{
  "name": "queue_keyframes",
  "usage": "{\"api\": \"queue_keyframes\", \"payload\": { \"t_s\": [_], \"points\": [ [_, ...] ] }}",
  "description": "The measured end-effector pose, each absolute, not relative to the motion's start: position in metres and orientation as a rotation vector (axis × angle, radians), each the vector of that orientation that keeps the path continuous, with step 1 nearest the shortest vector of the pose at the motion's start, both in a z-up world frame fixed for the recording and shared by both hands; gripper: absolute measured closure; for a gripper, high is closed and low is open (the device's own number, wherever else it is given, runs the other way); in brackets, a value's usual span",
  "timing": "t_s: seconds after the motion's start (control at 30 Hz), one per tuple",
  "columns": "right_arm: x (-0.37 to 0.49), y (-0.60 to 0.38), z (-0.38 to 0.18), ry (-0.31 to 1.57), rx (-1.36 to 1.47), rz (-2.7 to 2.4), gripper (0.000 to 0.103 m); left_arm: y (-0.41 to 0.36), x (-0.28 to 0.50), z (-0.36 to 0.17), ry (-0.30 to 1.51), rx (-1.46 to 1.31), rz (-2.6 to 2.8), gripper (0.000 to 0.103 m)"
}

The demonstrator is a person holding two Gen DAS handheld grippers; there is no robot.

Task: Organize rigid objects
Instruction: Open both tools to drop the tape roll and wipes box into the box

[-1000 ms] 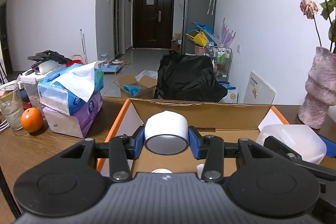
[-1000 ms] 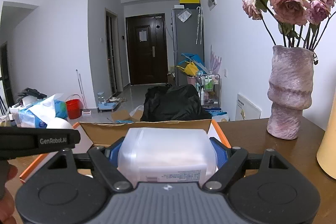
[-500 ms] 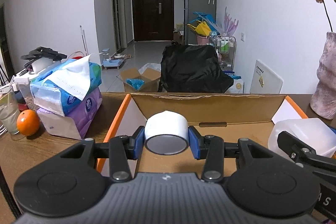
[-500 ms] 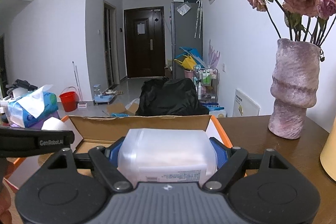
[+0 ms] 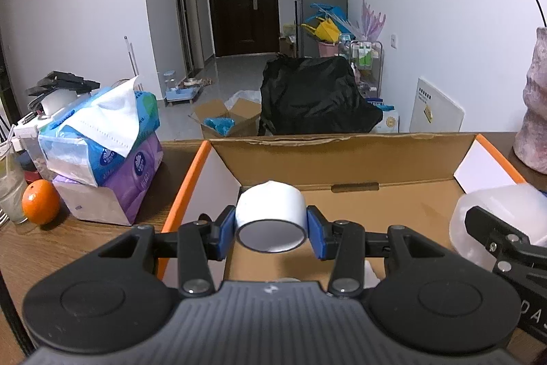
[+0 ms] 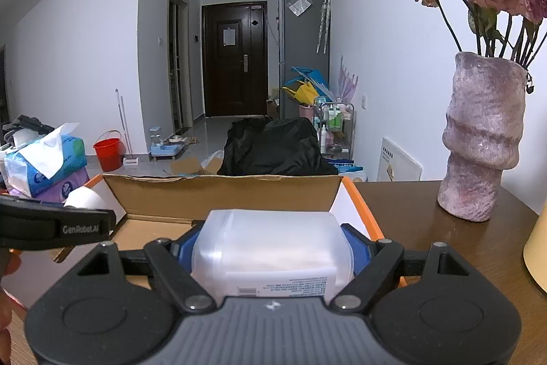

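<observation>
My left gripper is shut on a white tape roll and holds it over the open cardboard box with orange edges. My right gripper is shut on a translucent white plastic container, held over the right part of the same box. The container also shows at the right in the left wrist view. The left gripper and the tape roll show at the left in the right wrist view. Small white items lie on the box floor, mostly hidden.
Stacked tissue packs, an orange and a glass stand left of the box on the wooden table. A pink vase with dried roses stands to the right. A yellow object sits at the right edge.
Both grippers have moved forward and lower over the box, each still holding its object. The box now fills more of both views.
</observation>
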State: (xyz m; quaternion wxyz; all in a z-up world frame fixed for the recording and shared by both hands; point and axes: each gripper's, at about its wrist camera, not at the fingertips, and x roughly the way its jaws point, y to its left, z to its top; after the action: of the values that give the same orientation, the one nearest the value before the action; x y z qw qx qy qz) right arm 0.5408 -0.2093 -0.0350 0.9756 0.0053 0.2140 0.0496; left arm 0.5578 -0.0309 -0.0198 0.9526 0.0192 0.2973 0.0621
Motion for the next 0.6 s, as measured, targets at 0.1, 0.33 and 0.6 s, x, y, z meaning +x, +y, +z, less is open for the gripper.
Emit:
{"api": "queue_keyframes", "payload": {
  "t_s": [0.1, 0.33, 0.6],
  "points": [
    [0.5415, -0.2098, -0.0353, 0.445, 0.009, 0.101, 0.021, -0.0318, 0.5563, -0.0195, 0.605, 0.043, 0.132, 0.037],
    [0.5408, -0.2141, -0.0334, 0.457, 0.027, 0.063, 0.002, -0.0288, 0.5546, -0.0176, 0.592, 0.034, 0.174, 0.0],
    [0.5384, -0.2137, -0.0311, 0.448, 0.034, 0.063, 0.0, -0.029, 0.5545, -0.0175, 0.59, 0.043, 0.183, 0.0]
  ]
}}
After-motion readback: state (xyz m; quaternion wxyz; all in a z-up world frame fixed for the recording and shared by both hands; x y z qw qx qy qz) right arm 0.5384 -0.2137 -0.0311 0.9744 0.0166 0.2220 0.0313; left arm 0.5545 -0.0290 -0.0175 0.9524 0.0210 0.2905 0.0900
